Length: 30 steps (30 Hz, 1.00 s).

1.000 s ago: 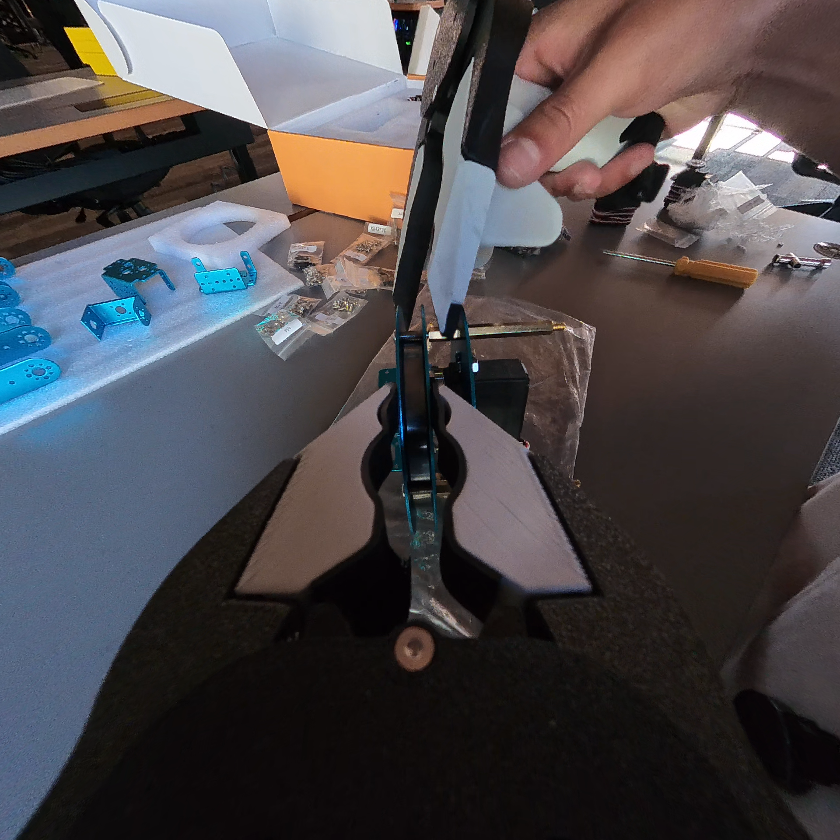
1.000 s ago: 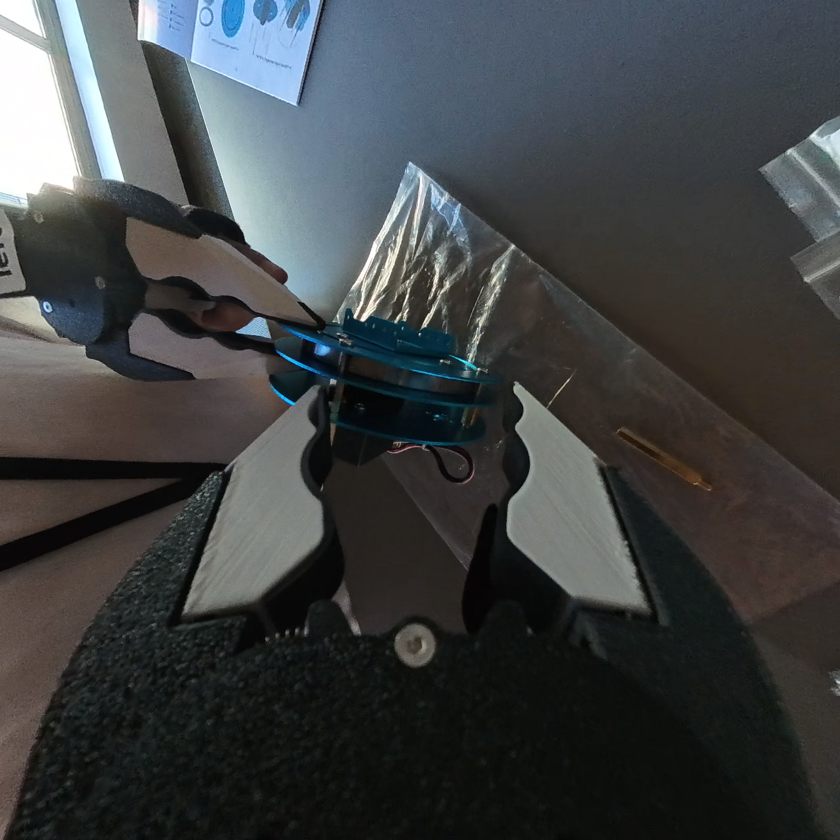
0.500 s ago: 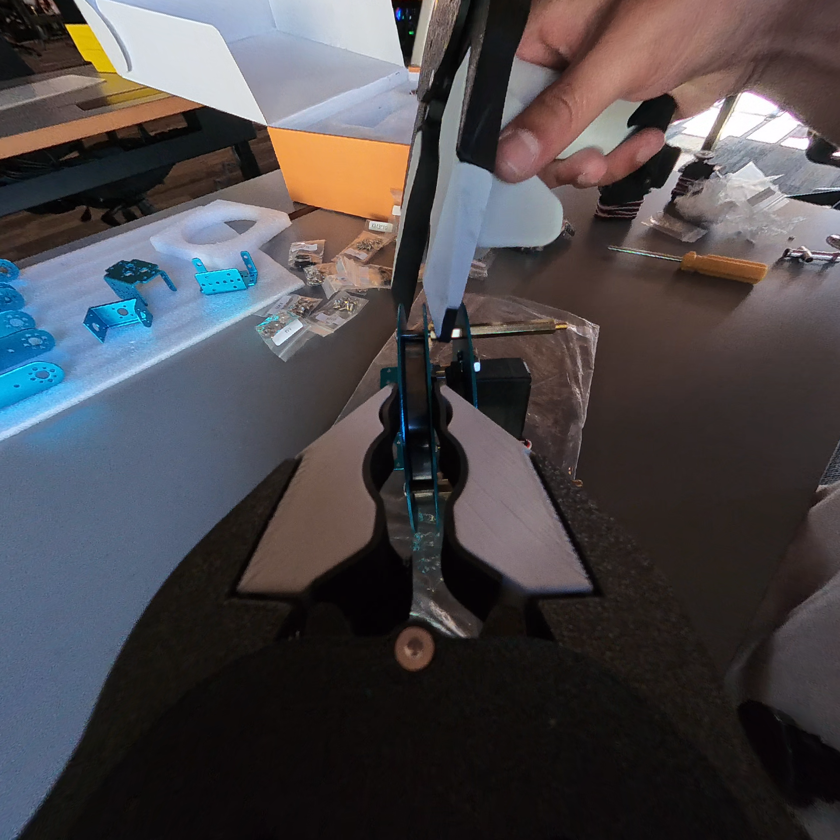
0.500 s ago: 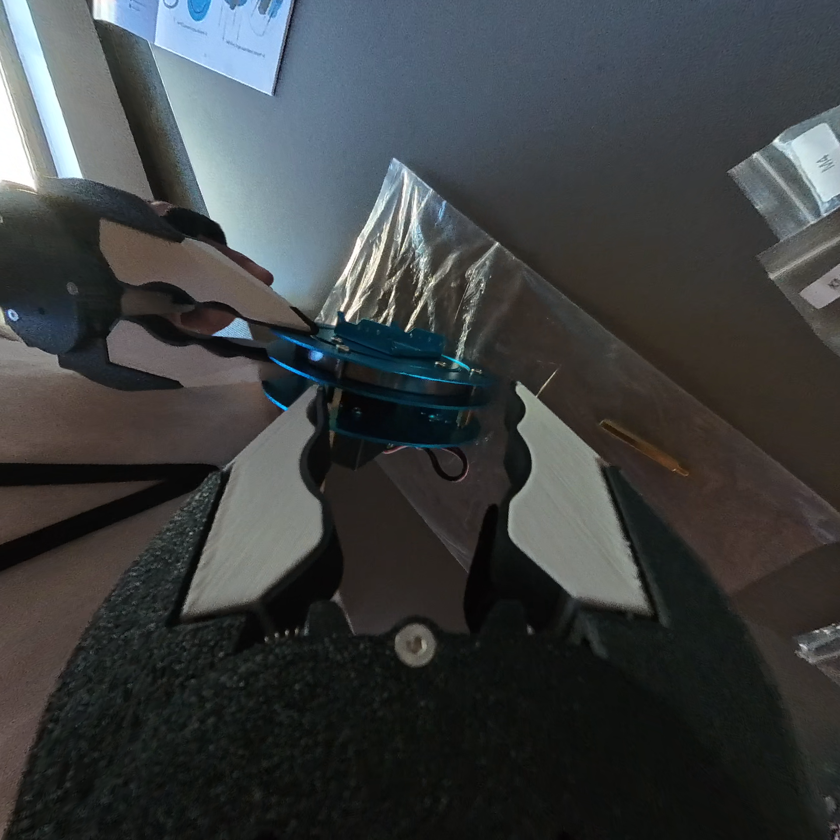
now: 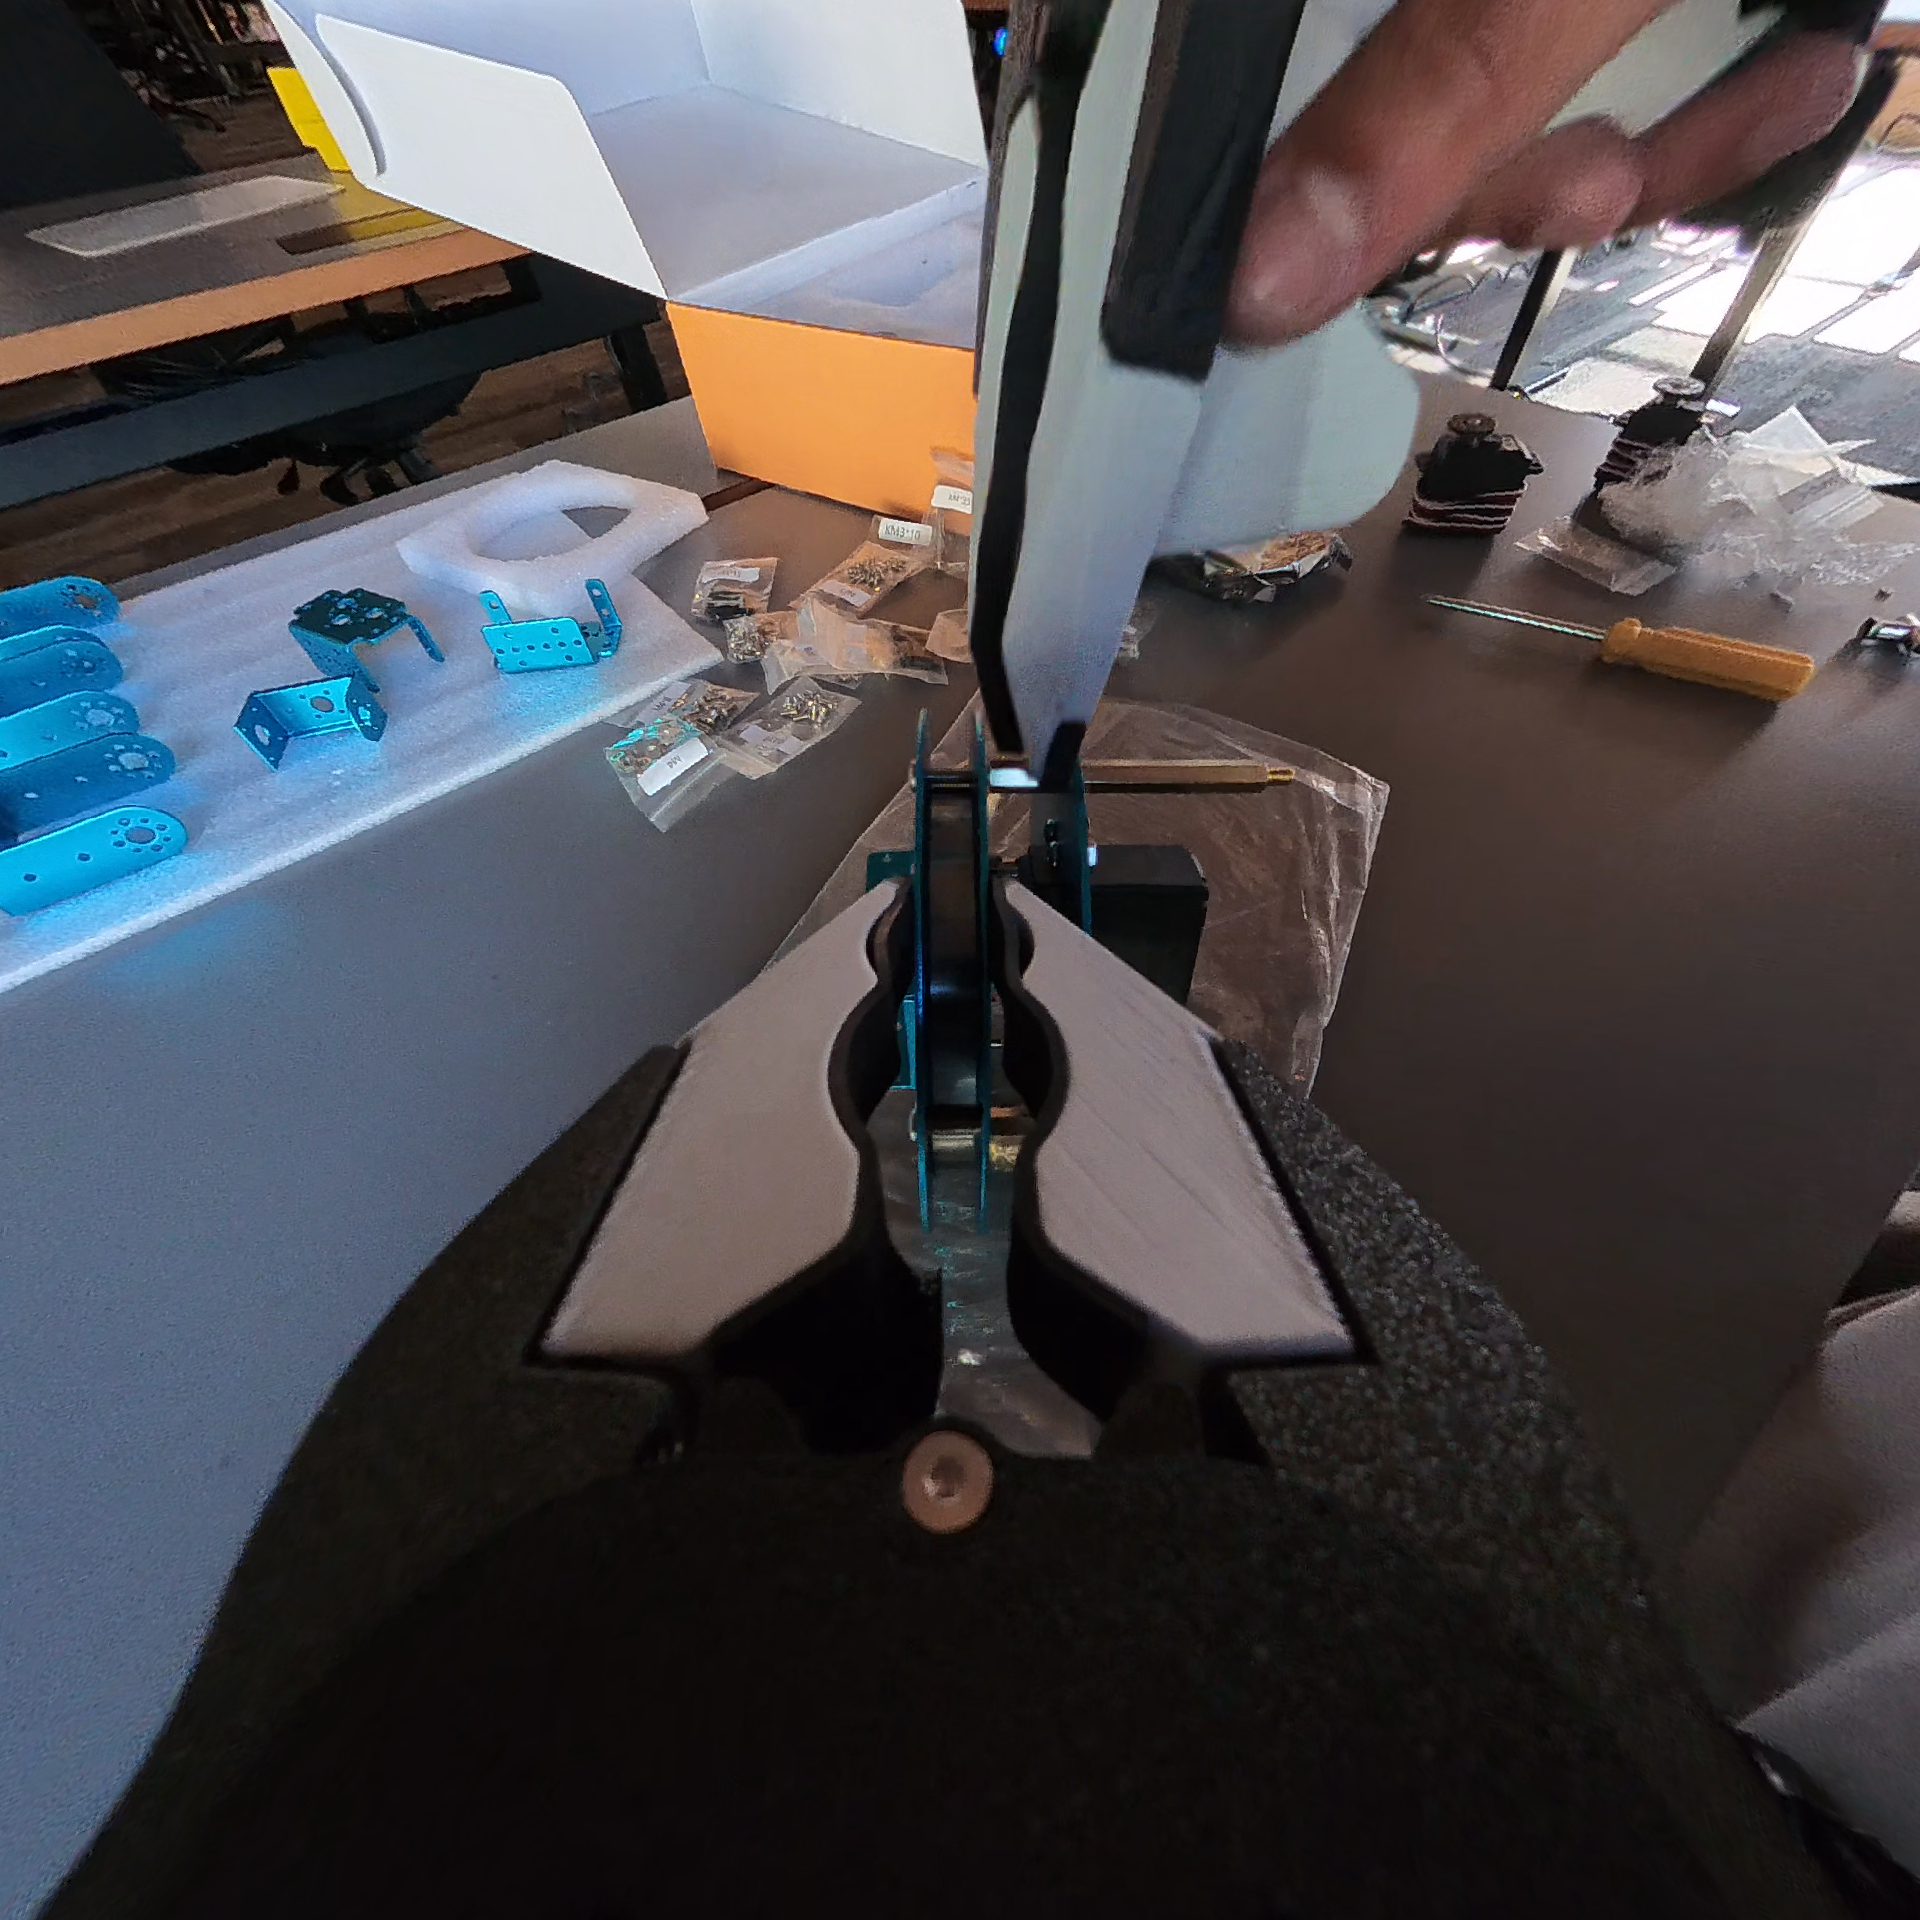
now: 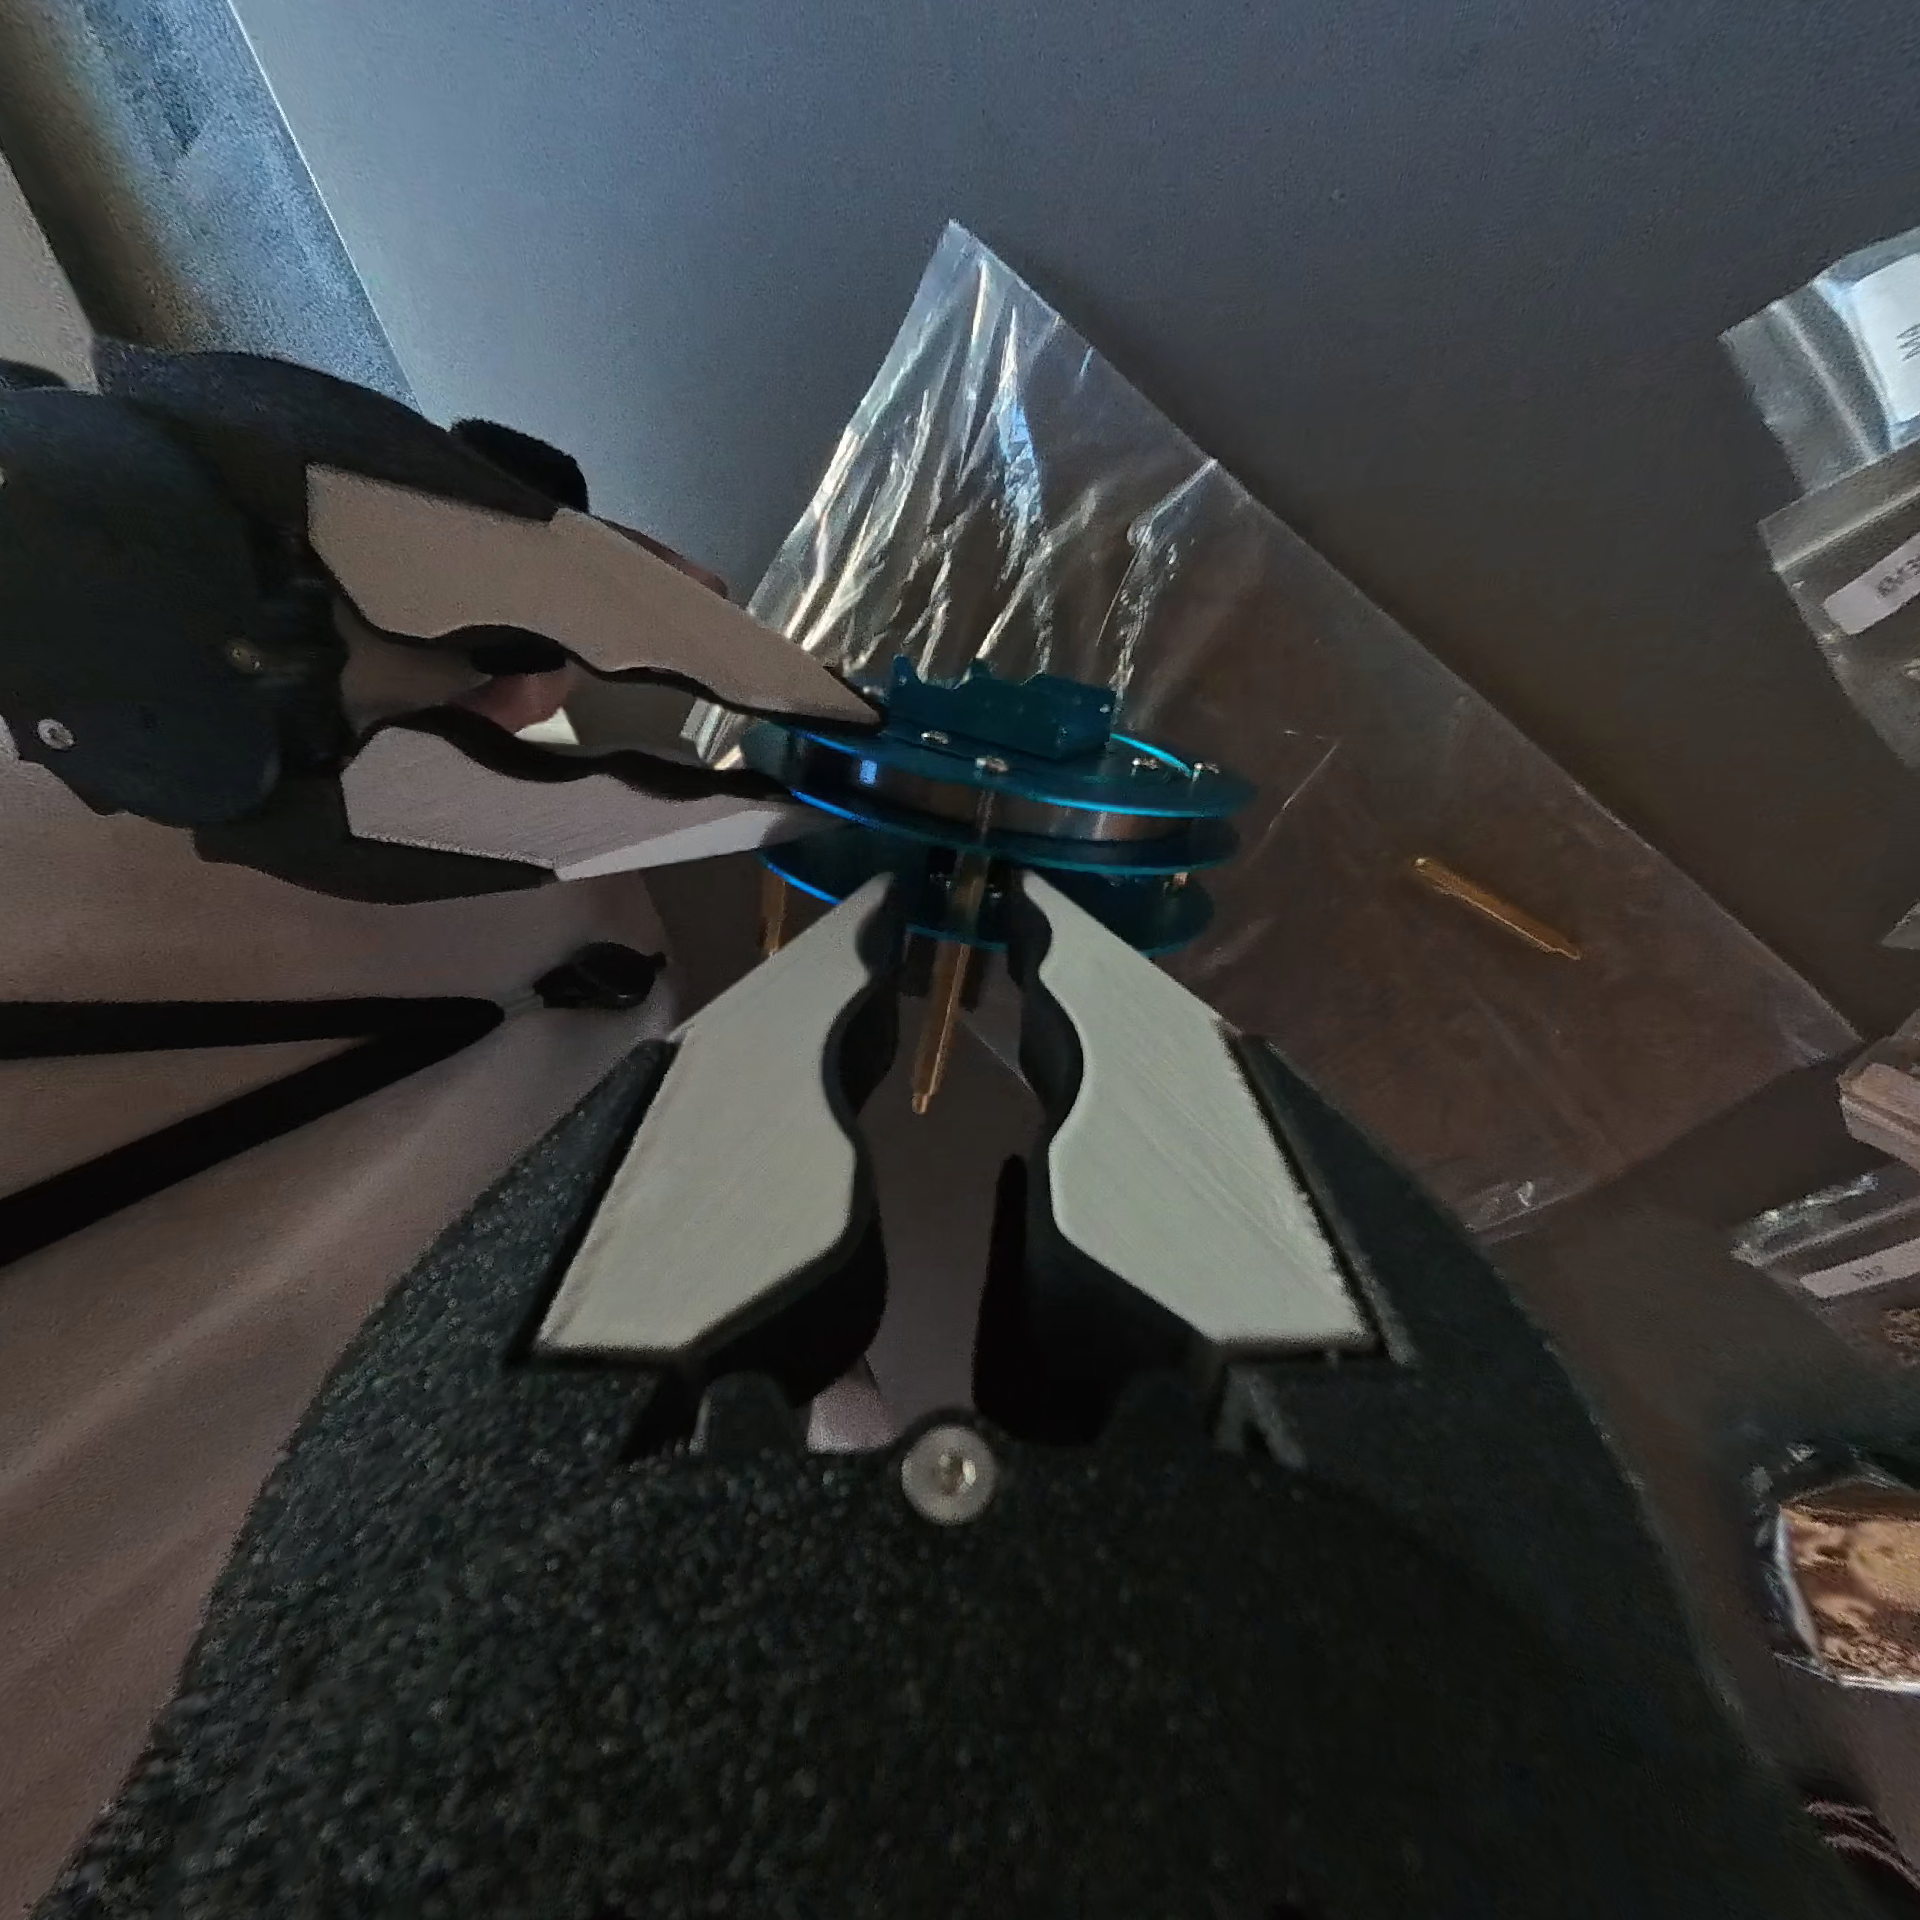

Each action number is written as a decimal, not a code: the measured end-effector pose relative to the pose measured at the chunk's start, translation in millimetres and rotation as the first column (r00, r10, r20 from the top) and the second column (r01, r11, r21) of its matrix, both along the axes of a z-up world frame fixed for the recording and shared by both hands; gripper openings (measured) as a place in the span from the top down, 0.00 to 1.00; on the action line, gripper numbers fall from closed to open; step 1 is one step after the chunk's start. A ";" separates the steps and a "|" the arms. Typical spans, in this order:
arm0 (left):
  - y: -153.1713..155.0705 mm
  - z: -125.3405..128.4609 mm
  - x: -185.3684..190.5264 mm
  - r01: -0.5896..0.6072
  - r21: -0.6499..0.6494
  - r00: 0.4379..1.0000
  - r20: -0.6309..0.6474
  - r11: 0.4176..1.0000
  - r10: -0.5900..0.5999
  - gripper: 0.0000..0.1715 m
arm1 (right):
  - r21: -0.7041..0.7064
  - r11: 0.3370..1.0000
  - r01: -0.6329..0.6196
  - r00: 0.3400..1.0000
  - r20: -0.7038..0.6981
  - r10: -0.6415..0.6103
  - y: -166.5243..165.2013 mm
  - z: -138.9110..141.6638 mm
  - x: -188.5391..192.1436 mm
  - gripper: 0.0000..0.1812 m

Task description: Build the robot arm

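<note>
The blue disc assembly (image 5: 948, 935) is pinched edge-on between the closed left gripper (image 5: 948, 904) fingers, while the right gripper (image 6: 956, 883), nearly closed, is held around a brass standoff (image 6: 940, 1023) under the discs

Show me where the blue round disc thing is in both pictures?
Left wrist view: the blue disc assembly sits edge-on at centre, clamped by the left gripper.
Right wrist view: it lies flat, just above centre.
Shared landmark: the clear plastic bag beneath it.
</note>
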State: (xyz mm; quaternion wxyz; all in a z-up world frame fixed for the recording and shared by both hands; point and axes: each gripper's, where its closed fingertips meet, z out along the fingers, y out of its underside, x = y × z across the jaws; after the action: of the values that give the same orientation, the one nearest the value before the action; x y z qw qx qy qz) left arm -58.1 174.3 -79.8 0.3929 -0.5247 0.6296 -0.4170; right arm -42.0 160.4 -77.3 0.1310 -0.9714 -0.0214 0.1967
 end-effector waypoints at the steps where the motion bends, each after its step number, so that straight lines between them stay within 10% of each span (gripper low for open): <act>1: -0.1 0.1 -0.2 -0.004 -0.004 1.000 0.003 1.000 0.004 0.93 | -0.012 1.000 -0.007 1.000 -0.006 0.007 0.7 -3.3 -3.1 0.92; 7: 5.8 -1.9 -4.4 -0.008 -0.014 1.000 0.023 1.000 0.008 0.93 | -0.047 0.996 0.070 0.968 -0.237 -0.080 8.4 -7.3 -7.4 0.98; 12: 8.6 -2.2 -9.4 0.013 -0.040 0.999 0.038 0.999 -0.012 0.93 | -0.202 0.971 0.127 0.754 -0.616 -0.227 10.8 -4.5 -14.7 0.99; 15: 11.4 -2.5 -10.0 0.012 -0.043 0.999 0.036 0.999 -0.010 0.93 | -0.152 0.980 0.129 0.823 -0.534 -0.192 13.0 -5.1 -14.6 0.98; 18: 10.4 -2.6 -9.7 0.002 -0.032 0.999 0.038 0.999 -0.001 0.93 | -0.027 0.998 0.064 0.984 -0.165 -0.067 10.5 -9.4 -5.0 0.90; 22: 9.4 -2.3 -9.0 0.001 -0.040 0.999 0.034 0.999 0.000 0.93 | 0.053 0.998 -0.026 0.987 0.162 0.017 11.3 -2.1 -5.4 0.95; 30: 9.1 -2.4 -9.4 -0.007 -0.030 0.999 0.040 1.000 0.008 0.93 | 0.008 1.000 0.027 0.999 0.020 -0.027 12.4 -6.5 -8.7 0.97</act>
State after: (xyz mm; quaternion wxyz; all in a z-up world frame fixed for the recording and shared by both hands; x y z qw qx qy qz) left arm -67.5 183.5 -82.2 0.3991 -0.5244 0.6135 -0.4352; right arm -50.8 172.8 -83.7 0.1373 -0.9730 -0.0105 0.1850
